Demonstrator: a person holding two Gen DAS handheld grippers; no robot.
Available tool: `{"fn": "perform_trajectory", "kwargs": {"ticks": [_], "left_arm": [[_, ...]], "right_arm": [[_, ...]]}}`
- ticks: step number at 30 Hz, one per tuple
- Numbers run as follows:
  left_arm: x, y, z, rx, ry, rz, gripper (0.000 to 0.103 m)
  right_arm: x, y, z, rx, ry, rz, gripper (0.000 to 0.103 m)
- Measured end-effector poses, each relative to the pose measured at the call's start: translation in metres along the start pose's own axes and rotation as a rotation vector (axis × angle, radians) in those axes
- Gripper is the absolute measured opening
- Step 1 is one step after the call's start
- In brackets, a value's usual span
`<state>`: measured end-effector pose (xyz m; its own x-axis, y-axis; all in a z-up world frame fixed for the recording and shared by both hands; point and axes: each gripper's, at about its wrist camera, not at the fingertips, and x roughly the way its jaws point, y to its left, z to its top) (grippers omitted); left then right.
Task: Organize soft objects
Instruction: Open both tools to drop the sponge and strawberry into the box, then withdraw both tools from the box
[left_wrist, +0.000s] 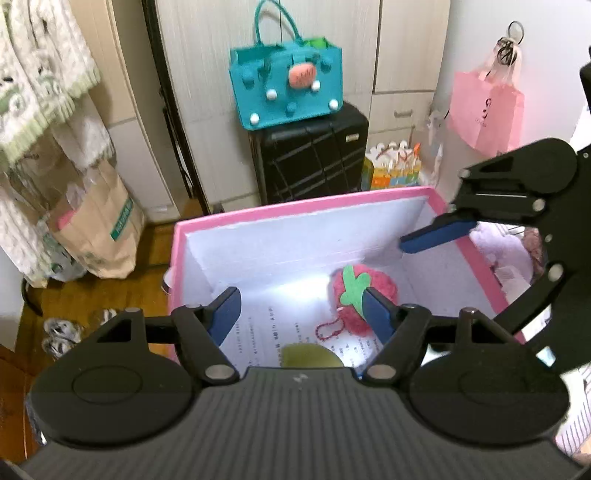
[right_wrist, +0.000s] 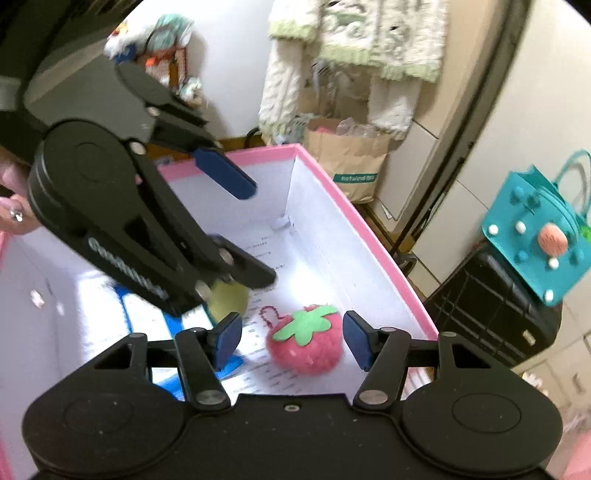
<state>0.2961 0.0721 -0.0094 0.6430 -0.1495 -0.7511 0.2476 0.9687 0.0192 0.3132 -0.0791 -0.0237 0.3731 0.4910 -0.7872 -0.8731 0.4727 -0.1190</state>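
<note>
A pink plush strawberry (left_wrist: 364, 295) with a green felt leaf and a red bead chain lies on the floor of a pink-rimmed white box (left_wrist: 295, 210). It also shows in the right wrist view (right_wrist: 306, 345), inside the same box (right_wrist: 354, 206). A yellow-green soft ball (left_wrist: 312, 355) lies near it, also seen in the right wrist view (right_wrist: 229, 301). My left gripper (left_wrist: 301, 314) is open and empty above the box. My right gripper (right_wrist: 291, 338) is open and empty, just above the strawberry. Each gripper appears in the other's view.
A teal felt bag (left_wrist: 286, 88) sits on a black suitcase (left_wrist: 314, 162) behind the box. A brown paper bag (left_wrist: 99, 229) and hanging knitwear (left_wrist: 40, 81) stand left. A pink bag (left_wrist: 487, 110) hangs right. Printed paper lines the box floor.
</note>
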Motion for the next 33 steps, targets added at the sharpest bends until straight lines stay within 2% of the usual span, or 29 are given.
{"fn": "perform_trajectory", "kwargs": {"ticks": [3,7,12,16,21,33], "left_arm": [[-0.017,0.003,-0.003,-0.020,-0.017,-0.010,0.075],[-0.036,0.002,-0.008,-0.022,-0.002,-0.011,0.076],[-0.058,-0.012,-0.013,0.027,0.020,-0.021,0.077],[-0.079,-0.034,-0.023,0.087,0.038,-0.004,0.079],[-0.108,-0.053,-0.035,0.108,0.061,-0.055,0.080],[-0.168,-0.083,-0.064,0.162,0.034,-0.031,0.084]], "right_arm": [[-0.017,-0.001,-0.006,0.078,-0.031,0.009,0.066],[-0.039,0.001,-0.013,0.160,-0.061,0.013,0.066],[-0.066,0.007,-0.023,0.222,-0.097,0.046,0.066],[-0.083,0.013,-0.030,0.300,-0.080,0.060,0.067],[-0.109,0.032,-0.039,0.310,-0.092,0.049,0.067],[-0.175,0.080,-0.060,0.253,-0.143,-0.013,0.067]]}}
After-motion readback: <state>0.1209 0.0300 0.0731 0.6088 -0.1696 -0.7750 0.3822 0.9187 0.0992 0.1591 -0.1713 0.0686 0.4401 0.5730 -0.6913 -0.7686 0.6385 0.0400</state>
